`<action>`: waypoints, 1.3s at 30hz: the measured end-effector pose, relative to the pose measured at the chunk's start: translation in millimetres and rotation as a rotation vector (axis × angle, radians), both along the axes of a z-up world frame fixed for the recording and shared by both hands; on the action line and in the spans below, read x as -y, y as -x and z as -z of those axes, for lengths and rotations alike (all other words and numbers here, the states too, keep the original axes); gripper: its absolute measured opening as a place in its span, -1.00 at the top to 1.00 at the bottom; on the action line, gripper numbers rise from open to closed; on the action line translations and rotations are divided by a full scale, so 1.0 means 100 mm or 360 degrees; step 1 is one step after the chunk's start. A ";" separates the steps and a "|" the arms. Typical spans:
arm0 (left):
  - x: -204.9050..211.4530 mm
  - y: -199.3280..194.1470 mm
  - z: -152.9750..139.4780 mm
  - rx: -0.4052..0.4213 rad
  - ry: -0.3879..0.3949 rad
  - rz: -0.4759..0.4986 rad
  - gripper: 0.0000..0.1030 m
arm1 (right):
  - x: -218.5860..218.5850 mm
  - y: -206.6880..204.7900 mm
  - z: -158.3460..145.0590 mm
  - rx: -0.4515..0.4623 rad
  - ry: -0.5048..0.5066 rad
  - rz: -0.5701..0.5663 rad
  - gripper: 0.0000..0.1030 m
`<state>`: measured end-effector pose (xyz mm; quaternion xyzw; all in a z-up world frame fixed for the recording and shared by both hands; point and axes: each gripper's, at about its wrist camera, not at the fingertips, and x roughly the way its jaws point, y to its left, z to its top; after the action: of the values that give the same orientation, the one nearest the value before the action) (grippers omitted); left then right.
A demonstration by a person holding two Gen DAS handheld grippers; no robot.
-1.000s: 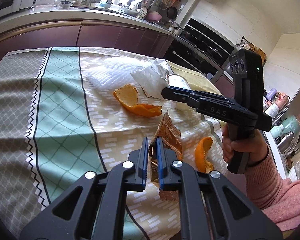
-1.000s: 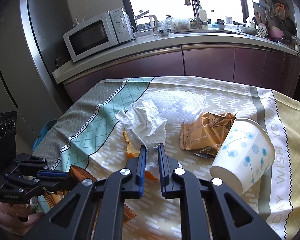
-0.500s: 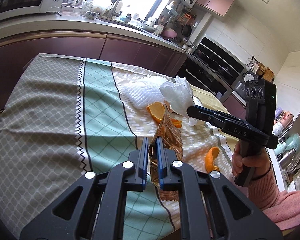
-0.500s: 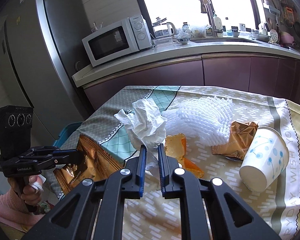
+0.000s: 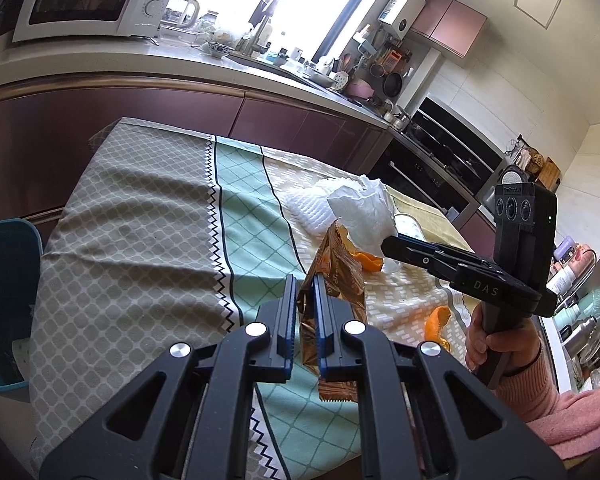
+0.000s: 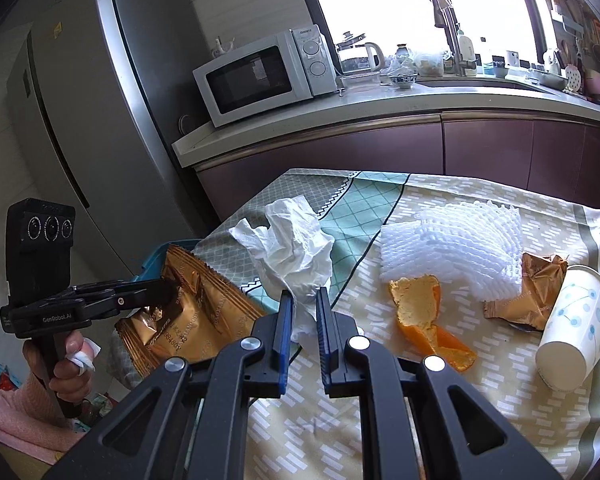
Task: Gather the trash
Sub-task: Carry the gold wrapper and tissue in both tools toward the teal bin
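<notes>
Carrying step: left claw point(image 5: 302, 300) clamped on gold wrapper point(image 5: 338, 276), right claw point(image 6: 302, 312) clamped on tissue point(image 6: 290, 248). Next: release over blue bin point(image 5: 4, 304).

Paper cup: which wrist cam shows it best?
Right wrist. The paper cup lies on its side in full view at the table's right, blue pattern and rim clear. In the left wrist view only a sliver shows behind the crumpled tissue and the right gripper.

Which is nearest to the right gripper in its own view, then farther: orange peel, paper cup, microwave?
1. Orange peel, on the cloth just right of the right gripper.
2. Paper cup, on its side, far right.
3. Microwave, on the counter behind.
</notes>
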<state>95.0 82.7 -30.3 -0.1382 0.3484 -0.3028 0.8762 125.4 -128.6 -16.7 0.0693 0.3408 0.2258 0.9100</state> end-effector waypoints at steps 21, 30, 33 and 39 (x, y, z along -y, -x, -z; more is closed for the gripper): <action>-0.60 0.25 -0.13 0.0031 0.0028 -0.0190 0.83 | -0.48 -0.08 -0.02 -0.0008 -0.0047 -0.0158 0.79; -0.99 0.35 -0.17 0.0032 0.0052 -0.0341 0.83 | -0.86 -0.17 -0.01 -0.0026 -0.0055 -0.0275 0.79; -1.13 0.41 -0.19 0.0037 0.0046 -0.0399 0.83 | -1.02 -0.22 -0.02 -0.0034 -0.0054 -0.0330 0.79; -1.48 0.50 -0.21 0.0046 0.0028 -0.0534 0.83 | -1.41 -0.33 -0.01 -0.0051 -0.0036 -0.0458 0.79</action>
<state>45.1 231.1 -8.8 -0.1977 0.3051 -0.1571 0.9182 158.8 12.0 -15.5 0.0334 0.3591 0.3566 0.8618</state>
